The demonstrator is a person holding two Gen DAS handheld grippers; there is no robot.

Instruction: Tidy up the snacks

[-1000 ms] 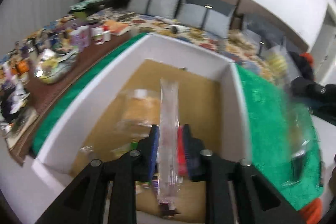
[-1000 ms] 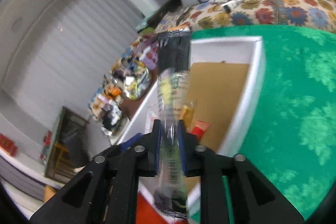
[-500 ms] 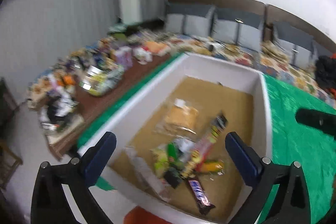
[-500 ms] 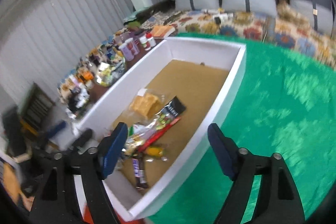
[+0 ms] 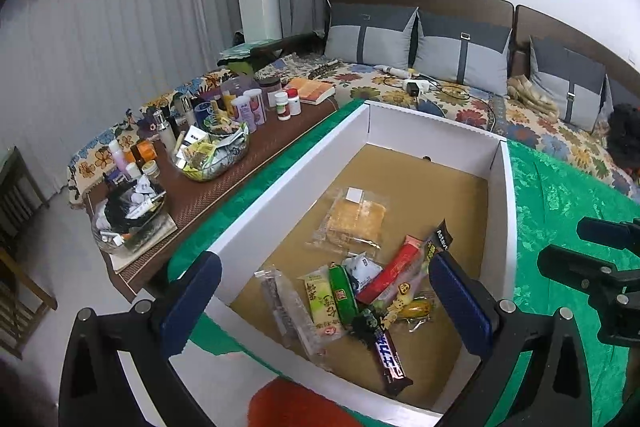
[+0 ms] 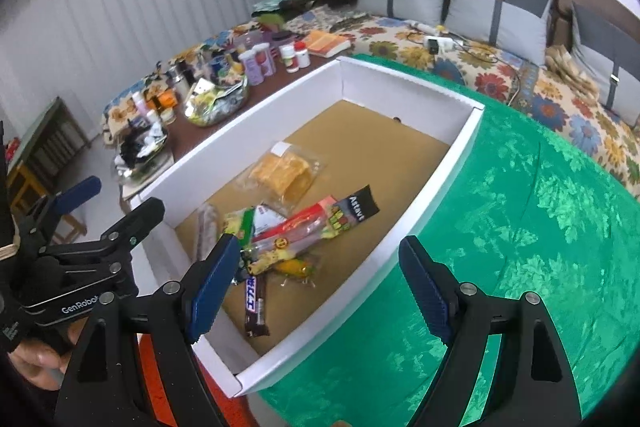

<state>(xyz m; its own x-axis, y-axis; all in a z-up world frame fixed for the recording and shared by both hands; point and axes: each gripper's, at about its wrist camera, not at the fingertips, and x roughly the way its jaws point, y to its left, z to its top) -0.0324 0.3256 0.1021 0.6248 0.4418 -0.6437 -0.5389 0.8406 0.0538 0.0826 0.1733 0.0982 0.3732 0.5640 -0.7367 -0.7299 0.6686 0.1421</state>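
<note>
A white cardboard box [image 5: 280,179] [image 6: 440,171] with a brown floor sits on a green cloth. In its near end lie several snacks: a clear pack of yellow crackers [image 5: 354,221] [image 6: 286,173], a red stick pack [image 5: 390,277] [image 6: 304,223], a green pack [image 5: 342,293], a clear long sachet [image 5: 288,311] and a dark chocolate bar [image 5: 390,359] [image 6: 254,305]. My left gripper [image 5: 326,301] is open and empty above the box's near end. My right gripper [image 6: 320,281] is open and empty above the box's near right wall.
A brown side table [image 5: 208,195] left of the box carries bottles, jars and glass bowls of packets [image 5: 212,153]. A bed with a floral cover [image 6: 500,75] and grey pillows lies behind. The green cloth [image 6: 520,247] spreads to the right.
Both grippers were shut on long snack packs a second ago. They have opened, the packs now lie in the box, and both grippers have pulled back and up.
</note>
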